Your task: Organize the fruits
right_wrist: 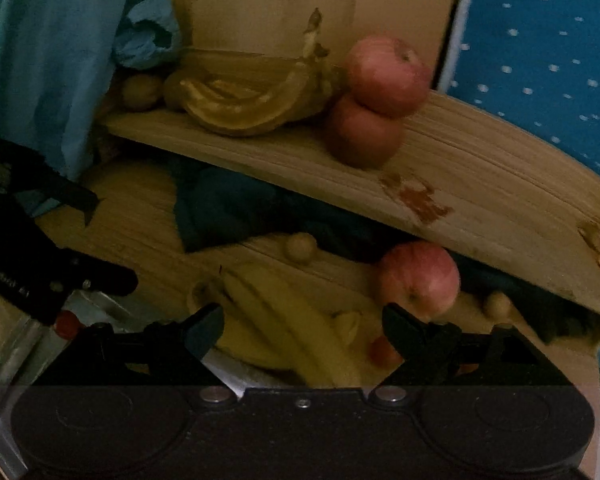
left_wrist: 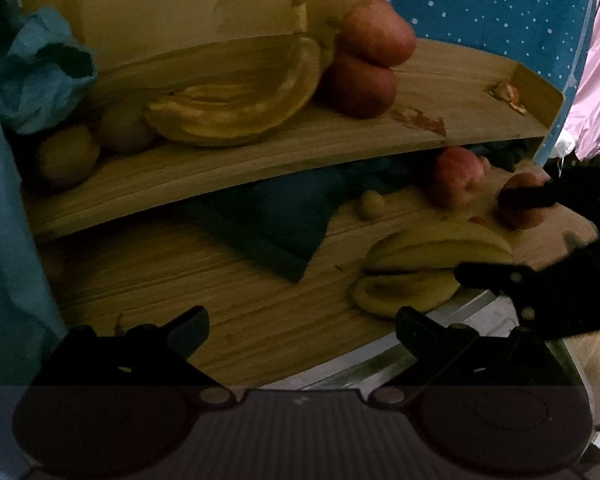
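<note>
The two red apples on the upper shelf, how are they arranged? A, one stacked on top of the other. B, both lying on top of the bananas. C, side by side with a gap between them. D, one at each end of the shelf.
A: on the upper shelf one apple sits directly on the other apple, just right of the bananas.

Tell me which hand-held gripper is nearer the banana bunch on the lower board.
Right. The right hand-held gripper is open right over the banana bunch, fingers either side. The left hand-held gripper, also open, sits off to the bunch's left over bare board.
</note>
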